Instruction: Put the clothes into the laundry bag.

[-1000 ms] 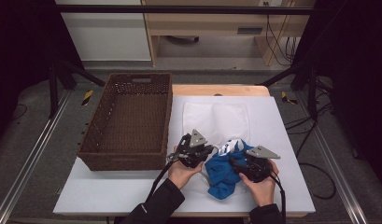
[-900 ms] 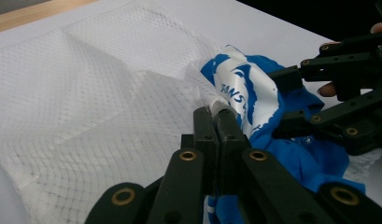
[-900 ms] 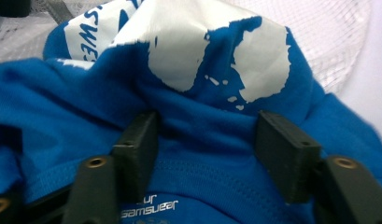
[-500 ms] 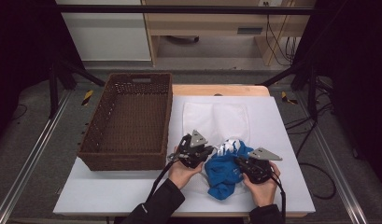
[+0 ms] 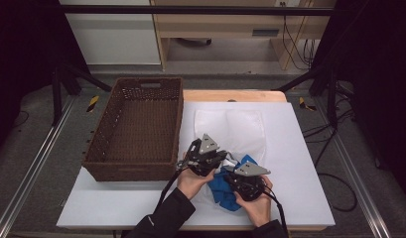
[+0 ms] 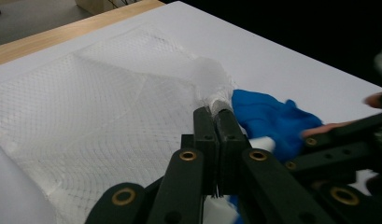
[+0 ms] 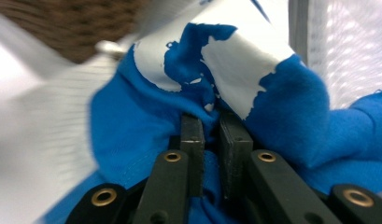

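A white mesh laundry bag [image 5: 235, 126] lies flat on the white table [image 5: 300, 163]. My left gripper [image 5: 221, 158] is shut on a bunched edge of the mesh bag [image 6: 109, 107], jaws pressed together [image 6: 215, 114]. A blue garment [image 5: 223, 193] with a white print [image 7: 240, 60] sits crumpled at the bag's near edge. My right gripper [image 5: 233, 177] has just been closing and now pinches a fold of the blue garment [image 7: 132, 121] between its jaws [image 7: 212, 121]. The garment [image 6: 268, 119] lies just right of the left jaws.
A brown wicker basket [image 5: 131, 168] stands on the table's left half, close to my left hand. The table's front edge runs just below both hands. Dark floor and metal rails surround the table.
My right gripper has shifted left toward the left gripper, its jaws closing on the blue garment, which is now bunched tighter. The left gripper has stayed put.
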A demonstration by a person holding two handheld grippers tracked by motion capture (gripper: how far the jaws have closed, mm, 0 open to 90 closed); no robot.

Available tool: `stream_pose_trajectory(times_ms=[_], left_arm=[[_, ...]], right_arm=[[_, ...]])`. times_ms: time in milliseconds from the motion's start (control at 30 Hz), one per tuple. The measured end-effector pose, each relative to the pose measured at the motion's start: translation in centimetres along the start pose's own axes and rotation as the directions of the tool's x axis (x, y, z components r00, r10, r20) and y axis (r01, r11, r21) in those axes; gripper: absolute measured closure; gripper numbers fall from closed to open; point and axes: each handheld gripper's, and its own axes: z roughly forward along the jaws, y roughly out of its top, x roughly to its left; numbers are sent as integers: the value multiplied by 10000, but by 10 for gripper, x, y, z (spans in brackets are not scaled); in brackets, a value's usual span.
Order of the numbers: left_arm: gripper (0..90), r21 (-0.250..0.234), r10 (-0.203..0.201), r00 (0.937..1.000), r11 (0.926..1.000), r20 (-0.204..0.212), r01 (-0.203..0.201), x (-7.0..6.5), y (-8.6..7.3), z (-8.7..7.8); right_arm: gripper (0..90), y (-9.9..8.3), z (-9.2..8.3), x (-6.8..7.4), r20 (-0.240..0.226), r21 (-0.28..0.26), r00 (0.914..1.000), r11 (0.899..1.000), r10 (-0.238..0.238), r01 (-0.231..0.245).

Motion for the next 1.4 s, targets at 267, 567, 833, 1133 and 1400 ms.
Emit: stream_pose_trajectory(times_ms=[267, 567, 833, 1133, 1400], left_arm=[[891, 132, -41, 10000, 9999, -43, 41, 0, -10, 8], [891, 96, -149, 9998, 9998, -147, 151, 5, -14, 4], [891, 134, -108, 9999, 9999, -102, 109, 5, -13, 4], [891, 74, -121, 9999, 9999, -117, 122, 5, -10, 3], [891, -297, -126, 9998, 9995, -136, 122, 5, 2, -9]], right_arm=[[733, -2, 19, -7, 489, 218, 9982, 9991, 345, -356], [577, 11, -44, -20, 248, -1317, 9972, 9891, 701, -662], [527, -7, -17, -50, 1265, -330, 9873, 9952, 956, -921], [846, -4, -26, -44, 623, -233, 9952, 9970, 751, -737], [843, 15, -21, 2, -522, -555, 9982, 9981, -285, 256]])
